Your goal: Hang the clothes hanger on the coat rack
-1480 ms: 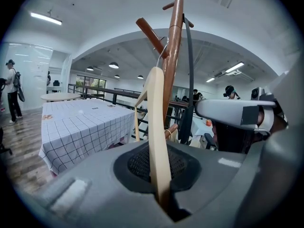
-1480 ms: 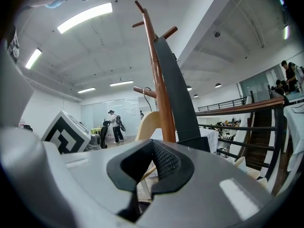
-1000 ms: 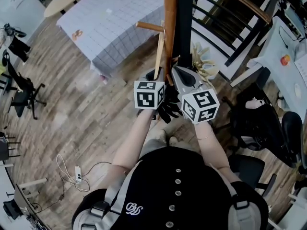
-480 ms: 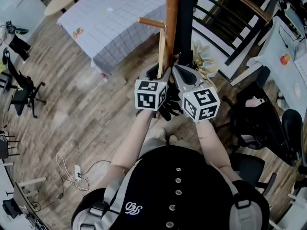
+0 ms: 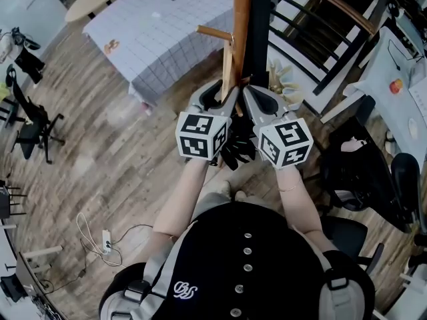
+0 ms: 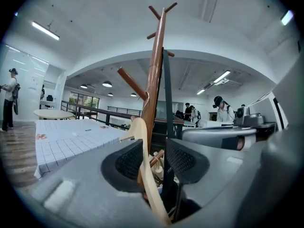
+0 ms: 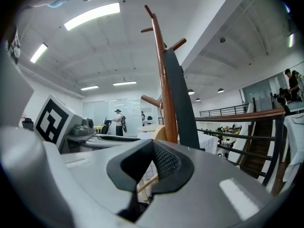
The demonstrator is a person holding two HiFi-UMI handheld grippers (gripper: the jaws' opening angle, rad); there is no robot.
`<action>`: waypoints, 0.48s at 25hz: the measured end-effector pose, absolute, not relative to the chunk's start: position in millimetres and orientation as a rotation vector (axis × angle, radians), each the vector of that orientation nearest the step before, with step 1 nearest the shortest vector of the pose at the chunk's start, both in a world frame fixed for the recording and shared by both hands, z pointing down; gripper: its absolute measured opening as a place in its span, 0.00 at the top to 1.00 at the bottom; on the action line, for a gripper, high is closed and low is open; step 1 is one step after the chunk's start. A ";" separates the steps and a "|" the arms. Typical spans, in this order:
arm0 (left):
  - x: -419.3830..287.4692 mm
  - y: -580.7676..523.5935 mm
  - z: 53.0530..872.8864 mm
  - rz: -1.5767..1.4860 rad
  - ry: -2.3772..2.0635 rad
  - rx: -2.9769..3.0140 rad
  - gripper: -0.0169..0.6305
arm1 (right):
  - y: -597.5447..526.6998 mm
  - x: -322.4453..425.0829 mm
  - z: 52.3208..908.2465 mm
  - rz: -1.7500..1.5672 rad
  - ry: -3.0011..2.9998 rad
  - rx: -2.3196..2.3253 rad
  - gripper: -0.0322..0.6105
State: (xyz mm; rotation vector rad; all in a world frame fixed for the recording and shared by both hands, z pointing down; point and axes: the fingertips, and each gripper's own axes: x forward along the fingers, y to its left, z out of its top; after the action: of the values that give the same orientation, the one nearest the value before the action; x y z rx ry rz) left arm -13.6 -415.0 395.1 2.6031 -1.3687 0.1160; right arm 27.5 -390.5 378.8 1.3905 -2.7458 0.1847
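Two grippers are raised side by side at a coat rack, with a table under a white grid-checked cloth (image 5: pixel 153 32) on the floor to the far left. Left gripper (image 6: pixel 153 151): jaws stand narrowly apart, and the arm of the pale curved wooden clothes hanger (image 6: pixel 147 179) runs between them against the left pad, unclamped. The hanger's top meets a slanted peg on the tall brown wooden coat rack (image 6: pixel 154 70). Right gripper (image 7: pixel 145 172): jaws slightly apart, nothing gripped
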 end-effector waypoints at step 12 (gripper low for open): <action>-23.1 -377.5 283.8 -0.285 -1.371 2.808 0.76 | -371.6 32.5 303.5 0.071 -2.921 1.420 0.95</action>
State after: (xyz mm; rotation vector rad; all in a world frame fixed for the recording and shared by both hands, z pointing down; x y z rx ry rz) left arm -23.1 -377.5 283.8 2.8081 -1.3708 -0.2852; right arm 32.5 -371.6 303.5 1.4198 -2.9213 0.0706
